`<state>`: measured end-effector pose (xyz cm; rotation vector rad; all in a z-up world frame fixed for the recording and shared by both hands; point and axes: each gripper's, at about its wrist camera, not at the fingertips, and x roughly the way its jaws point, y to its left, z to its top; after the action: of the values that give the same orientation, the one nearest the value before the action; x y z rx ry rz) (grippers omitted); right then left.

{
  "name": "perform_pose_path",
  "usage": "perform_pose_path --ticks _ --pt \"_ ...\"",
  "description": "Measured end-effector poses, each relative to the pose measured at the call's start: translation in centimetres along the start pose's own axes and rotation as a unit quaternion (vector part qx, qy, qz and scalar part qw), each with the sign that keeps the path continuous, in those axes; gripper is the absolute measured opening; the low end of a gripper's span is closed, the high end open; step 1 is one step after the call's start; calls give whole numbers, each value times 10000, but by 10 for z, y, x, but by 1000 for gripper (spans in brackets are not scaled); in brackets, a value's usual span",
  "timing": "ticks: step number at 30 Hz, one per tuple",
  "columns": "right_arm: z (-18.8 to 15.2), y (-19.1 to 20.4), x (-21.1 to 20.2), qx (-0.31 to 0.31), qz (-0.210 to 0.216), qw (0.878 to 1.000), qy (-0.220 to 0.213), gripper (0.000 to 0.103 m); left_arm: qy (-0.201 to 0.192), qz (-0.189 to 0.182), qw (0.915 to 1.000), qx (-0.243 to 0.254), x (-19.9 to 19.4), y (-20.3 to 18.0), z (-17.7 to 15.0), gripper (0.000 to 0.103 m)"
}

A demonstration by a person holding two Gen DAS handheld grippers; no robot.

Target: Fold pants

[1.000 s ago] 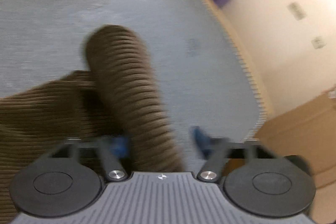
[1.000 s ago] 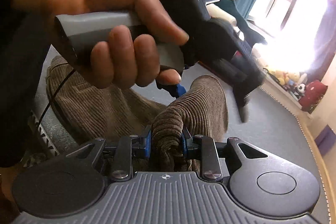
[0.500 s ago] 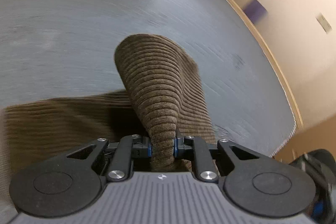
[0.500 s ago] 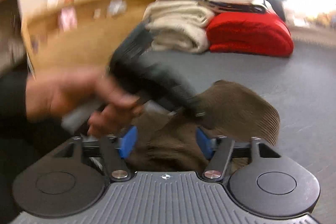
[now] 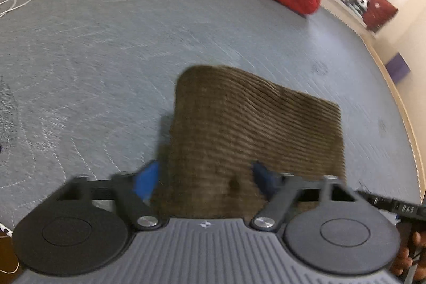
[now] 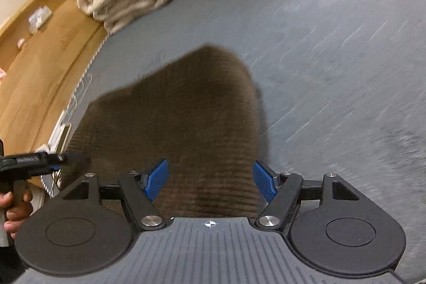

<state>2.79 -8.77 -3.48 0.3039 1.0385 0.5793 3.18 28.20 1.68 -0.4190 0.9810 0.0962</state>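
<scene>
We see the brown corduroy pants (image 5: 255,121) lying folded on the grey mat (image 5: 106,44), just ahead of both tools. The left tool (image 5: 205,177) and right tool (image 6: 210,177) stand wide open, gripping nothing, fabric between their blue pads.

Both claws let go now. Left claw (image 5: 205,177) was clamped on the cord pants (image 5: 253,129) half a sec ago, now its blue pads sit wide apart w/ fabric just lying between. Right claw (image 6: 210,180) is spread too, no longer pinching like 1 s back. Pants aren't a bunched-up ridge anymore, they lie as a flat folded slab on the grey mat (image 5: 106,44).
</scene>
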Motion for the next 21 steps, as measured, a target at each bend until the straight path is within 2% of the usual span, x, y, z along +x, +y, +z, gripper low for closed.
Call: perform_pose_path --ticks 4,7,10,15,17,19,21 --pt "-1 8 21 -97 -324 9992 232 72 228 -270 9984 -442 23 11 7 91" --pt "3 7 32 -50 -584 9979 268 72 492 -258 9971 -520 52 14 7 92" --pt "6 -1 43 118 -832 9960 301 73 589 -415 9957 -576 70 15 8 92" --pt "2 -18 53 492 -570 9961 467 72 703 -368 9957 -476 93 8 12 95" --pt "1 -20 57 574 -198 9962 626 67 753 -383 9950 -533 98 9 13 95" --pt "-1 -17 58 452 -168 9970 612 62 776 -356 9948 -563 103 7 14 93" --pt "-3 -14 56 292 -137 9980 550 42 768 -284 9954 -500 100 -1 13 88"
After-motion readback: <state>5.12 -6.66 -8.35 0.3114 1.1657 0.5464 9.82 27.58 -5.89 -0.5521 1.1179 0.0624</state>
